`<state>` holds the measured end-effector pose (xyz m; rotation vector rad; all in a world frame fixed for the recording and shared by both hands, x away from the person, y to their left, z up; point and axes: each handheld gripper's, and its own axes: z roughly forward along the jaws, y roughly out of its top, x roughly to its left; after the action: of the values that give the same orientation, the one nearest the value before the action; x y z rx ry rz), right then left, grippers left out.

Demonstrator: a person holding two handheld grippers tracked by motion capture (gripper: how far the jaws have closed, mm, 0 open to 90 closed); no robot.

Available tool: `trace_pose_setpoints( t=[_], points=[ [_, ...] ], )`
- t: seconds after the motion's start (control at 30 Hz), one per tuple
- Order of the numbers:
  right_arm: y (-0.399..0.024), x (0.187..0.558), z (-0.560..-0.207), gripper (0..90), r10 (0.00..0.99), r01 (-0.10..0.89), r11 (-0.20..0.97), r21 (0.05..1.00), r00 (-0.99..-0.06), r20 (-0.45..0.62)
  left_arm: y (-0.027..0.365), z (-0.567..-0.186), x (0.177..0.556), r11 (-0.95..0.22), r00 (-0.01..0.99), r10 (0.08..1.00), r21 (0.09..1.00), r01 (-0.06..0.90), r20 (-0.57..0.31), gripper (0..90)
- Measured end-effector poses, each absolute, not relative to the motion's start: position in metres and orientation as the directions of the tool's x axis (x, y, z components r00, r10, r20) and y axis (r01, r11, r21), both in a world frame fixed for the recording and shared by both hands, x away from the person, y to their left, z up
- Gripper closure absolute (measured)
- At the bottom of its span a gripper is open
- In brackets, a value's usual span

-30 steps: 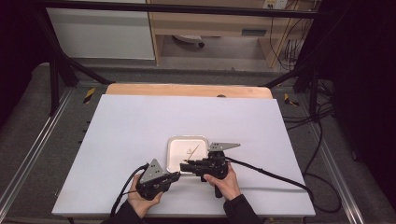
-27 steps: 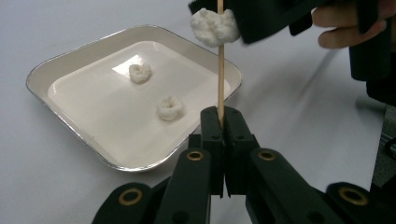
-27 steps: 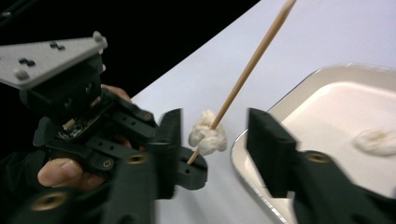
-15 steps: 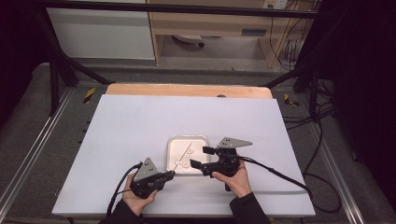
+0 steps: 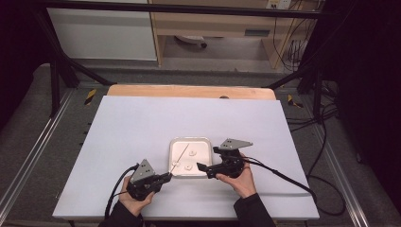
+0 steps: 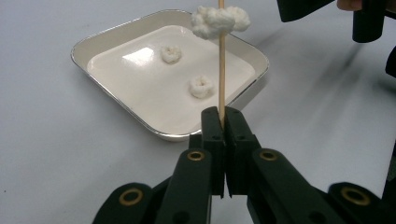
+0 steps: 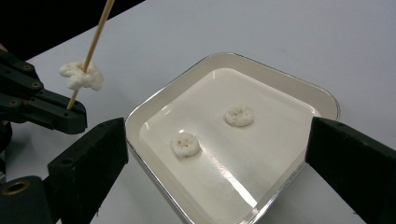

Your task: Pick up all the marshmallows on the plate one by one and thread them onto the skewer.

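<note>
The left tongs (image 6: 222, 122) clench a skewer (image 6: 221, 70) with one slice (image 6: 219, 21) threaded over the tray (image 7: 327, 100), while the right tongs (image 7: 219, 158), just opening and empty, probably line up for another slice (image 7: 186, 144).

A white square tray (image 5: 204, 142) sits on the pale surface (image 5: 142, 123), holding two small white pieces (image 5: 190, 160). The left tool (image 5: 166, 177) holds a thin skewer (image 5: 182, 153) slanting over the tray's left part. The right tool (image 5: 207, 160), its jaws having just been opening with nothing between them, rests beside the tray's right edge.
</note>
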<state>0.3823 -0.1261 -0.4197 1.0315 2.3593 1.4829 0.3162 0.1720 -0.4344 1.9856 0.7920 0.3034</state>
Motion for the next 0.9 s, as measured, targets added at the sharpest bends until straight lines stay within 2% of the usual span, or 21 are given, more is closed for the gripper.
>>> trace_pose_setpoints(
  t=[0.2, 0.57, 0.9],
  points=[
    [-0.124, 0.389, -0.421, 7.8, 0.646, 0.473, 0.262, 0.841, -0.733, 0.211, 0.173, -0.435, 0.318, -0.342, 0.765, 0.637, 0.854, 0.393, -0.098, 87.9],
    [-0.107, 0.407, -0.422, 10.9, 0.664, 0.455, 0.350, 0.819, -0.737, 0.126, 0.173, -0.435, 0.318, -0.344, 0.767, 0.634, 0.854, 0.391, -0.095, 87.9],
    [-0.090, 0.426, -0.426, 24.9, 0.642, 0.430, 0.418, 0.800, -0.763, 0.075, 0.173, -0.436, 0.320, -0.348, 0.769, 0.633, 0.856, 0.383, -0.087, 88.0]
  ],
)
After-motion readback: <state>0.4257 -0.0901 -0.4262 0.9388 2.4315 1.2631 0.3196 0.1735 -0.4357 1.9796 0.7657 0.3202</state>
